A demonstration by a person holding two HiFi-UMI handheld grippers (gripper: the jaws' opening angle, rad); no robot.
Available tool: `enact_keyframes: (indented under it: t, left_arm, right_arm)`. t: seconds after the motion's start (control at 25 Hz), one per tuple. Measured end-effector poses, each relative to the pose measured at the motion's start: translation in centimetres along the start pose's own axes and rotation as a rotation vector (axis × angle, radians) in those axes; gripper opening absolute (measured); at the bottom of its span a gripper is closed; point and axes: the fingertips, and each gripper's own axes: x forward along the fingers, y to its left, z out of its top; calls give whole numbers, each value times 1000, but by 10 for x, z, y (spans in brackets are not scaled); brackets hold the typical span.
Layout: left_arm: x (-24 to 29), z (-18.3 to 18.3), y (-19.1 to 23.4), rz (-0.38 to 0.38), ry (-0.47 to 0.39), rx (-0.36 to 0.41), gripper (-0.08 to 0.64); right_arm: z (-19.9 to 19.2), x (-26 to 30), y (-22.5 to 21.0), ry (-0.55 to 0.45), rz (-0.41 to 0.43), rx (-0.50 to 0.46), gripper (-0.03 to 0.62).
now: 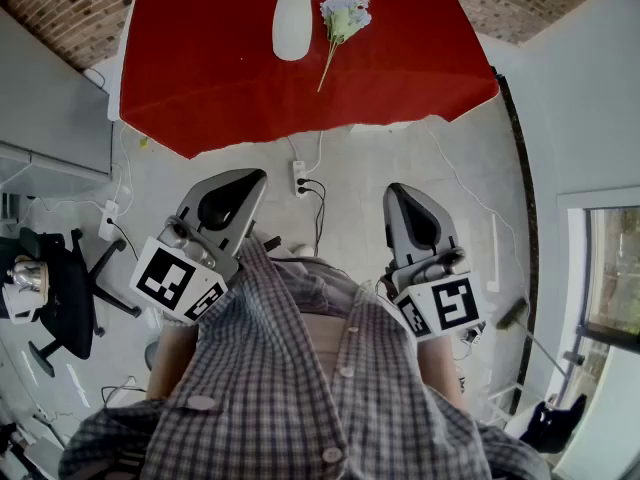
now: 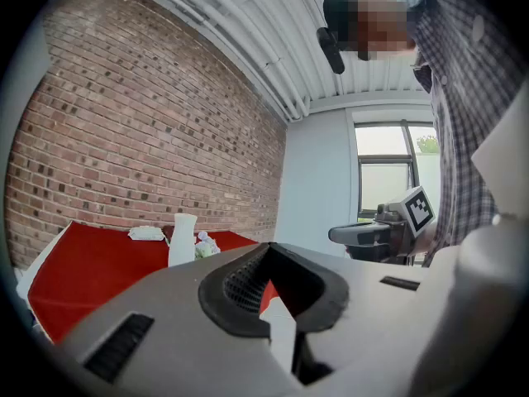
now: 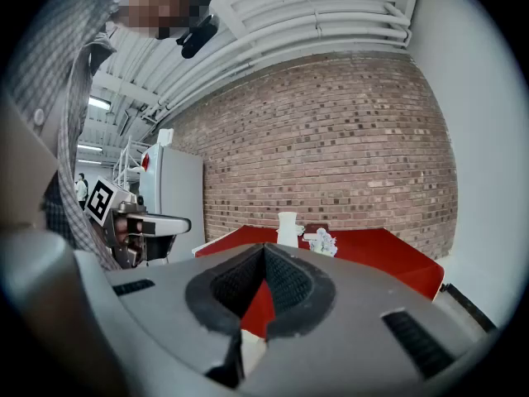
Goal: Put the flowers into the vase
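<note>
Left gripper (image 1: 248, 180): jaws closed on themselves, nothing between the pads. Held roughly level at waist height, nose toward the table.
Right gripper (image 1: 399, 192): same, jaws clenched and empty, nose dipped slightly.
Both sit close against the person's checked shirt (image 1: 300, 388), well apart from the work.

Ahead, across open floor: table under a red cloth (image 1: 200, 78). White vase (image 1: 293, 18) upright near the far edge, tall with a narrow neck. Flowers (image 1: 343, 18) lie flat on the cloth just right of the vase, pale blooms up by its shoulder, thin stem running back toward the person. Cannot tell whether the blooms touch the vase. Task not yet begun; nothing is in the vase.

On the floor between person and table: a power strip (image 1: 298, 177) with trailing cables.

Risks, as judged from here:
- Blooms lie so close to the vase that a wide or hurried reach could nudge it, and a tall narrow shape would tip easily
- Stem is thin and flat on fabric: jaws may pinch the cloth with it, and lifting would then drag the cloth and the vase
- A grip too near the blooms could crush them
- Narrow mouth: a tilted stem end could catch the rim
- Cables underfoot on the walk in
</note>
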Motion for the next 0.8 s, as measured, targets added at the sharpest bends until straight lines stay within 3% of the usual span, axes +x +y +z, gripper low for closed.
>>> enact_keyframes:
  t: [0.44,0.8]
  left_arm:
    - [6,2,-7,1,-3,14,5]
    - [-3,6,-6,45,-19,17,5]
  right_arm:
    - [-2,-6,-5,-12,6,14,5]
    - [1,-7,-4,-38,3,27,5]
